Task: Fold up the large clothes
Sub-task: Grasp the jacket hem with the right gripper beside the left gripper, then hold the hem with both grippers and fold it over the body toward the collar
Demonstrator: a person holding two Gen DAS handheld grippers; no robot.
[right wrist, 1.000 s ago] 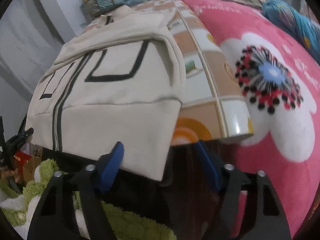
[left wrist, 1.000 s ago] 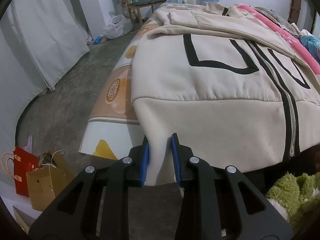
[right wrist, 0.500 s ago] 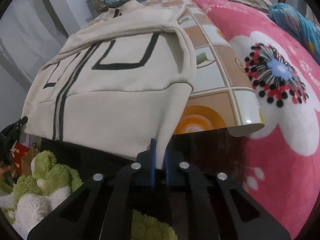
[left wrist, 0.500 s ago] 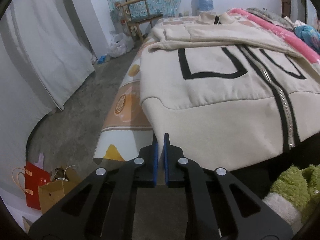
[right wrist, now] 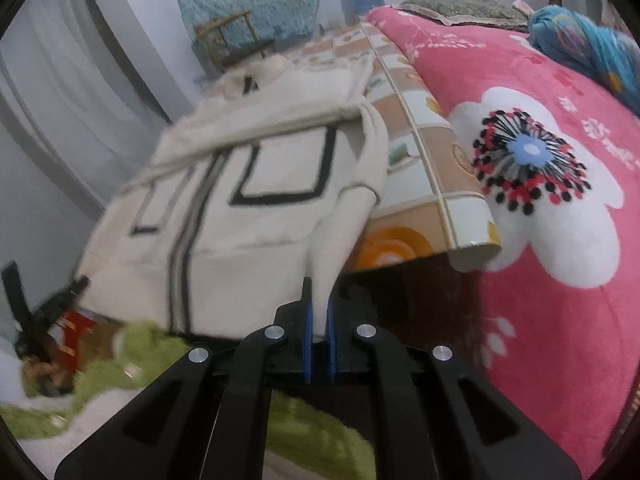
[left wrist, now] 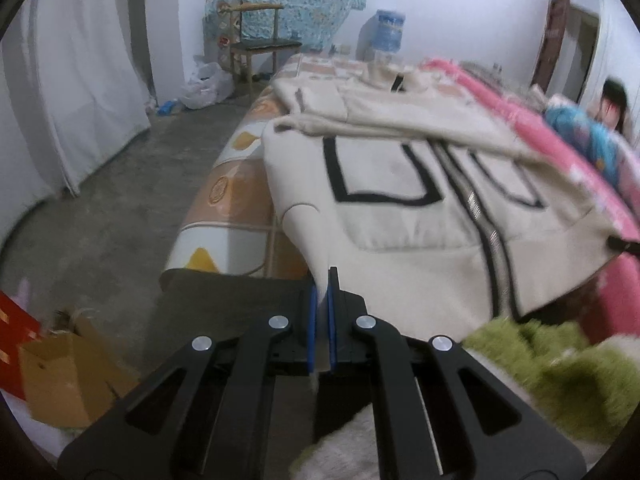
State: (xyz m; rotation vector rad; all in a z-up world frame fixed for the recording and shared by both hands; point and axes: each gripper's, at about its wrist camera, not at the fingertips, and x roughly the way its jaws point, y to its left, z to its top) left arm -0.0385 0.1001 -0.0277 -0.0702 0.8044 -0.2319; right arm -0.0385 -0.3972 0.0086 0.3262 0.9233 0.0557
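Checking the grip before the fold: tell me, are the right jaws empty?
No, the right gripper is shut on a bottom corner of the cream jacket.

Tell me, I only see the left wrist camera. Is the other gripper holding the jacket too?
Observer: Yes. The right gripper is shut on the cream jacket's other bottom corner.
Operator: What's beside the jacket on that side?
Observer: A pink blanket with a big white flower; its middle is blue with black and red dots.
Operator: Can you see my gripper from there?
Observer: Yes, the left gripper shows small at the far left, by the jacket's hem.
Operator: What's under the jacket's corner over there?
Observer: A shiny mat with orange and white squares, its edge curling over the bed's end.
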